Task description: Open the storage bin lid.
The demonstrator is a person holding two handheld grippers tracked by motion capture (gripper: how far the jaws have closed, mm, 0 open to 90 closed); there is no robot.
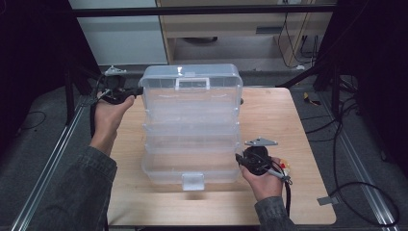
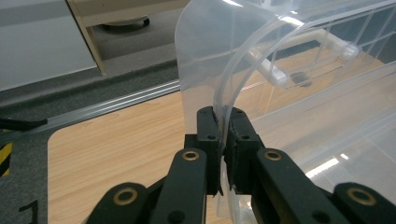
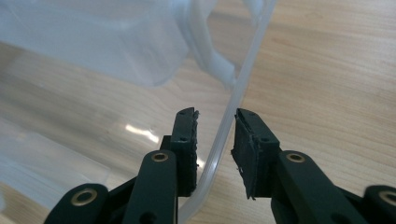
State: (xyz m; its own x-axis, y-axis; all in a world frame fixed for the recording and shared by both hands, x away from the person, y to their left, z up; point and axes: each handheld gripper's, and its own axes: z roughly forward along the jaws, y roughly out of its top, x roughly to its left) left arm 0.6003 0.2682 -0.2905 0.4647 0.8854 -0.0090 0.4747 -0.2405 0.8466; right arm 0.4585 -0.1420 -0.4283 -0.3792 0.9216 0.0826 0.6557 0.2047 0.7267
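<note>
The clear plastic case (image 1: 191, 122) is lying open at mid-tabletop (image 1: 269, 202) — left tongs (image 2: 223, 122) pinching its lid rim, right tongs (image 3: 215, 126) standing spread around its near rim.

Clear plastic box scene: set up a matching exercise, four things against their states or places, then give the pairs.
Things:
1. left gripper
2. right gripper
3. lid
4. front latch

States or places:
A. raised at the far end of the clear box
B. jaws apart, box rim between them
C. clamped on the lid's edge
D. on the box's near wall, toward the person

Pairs: 1-C, 2-B, 3-A, 4-D
</note>
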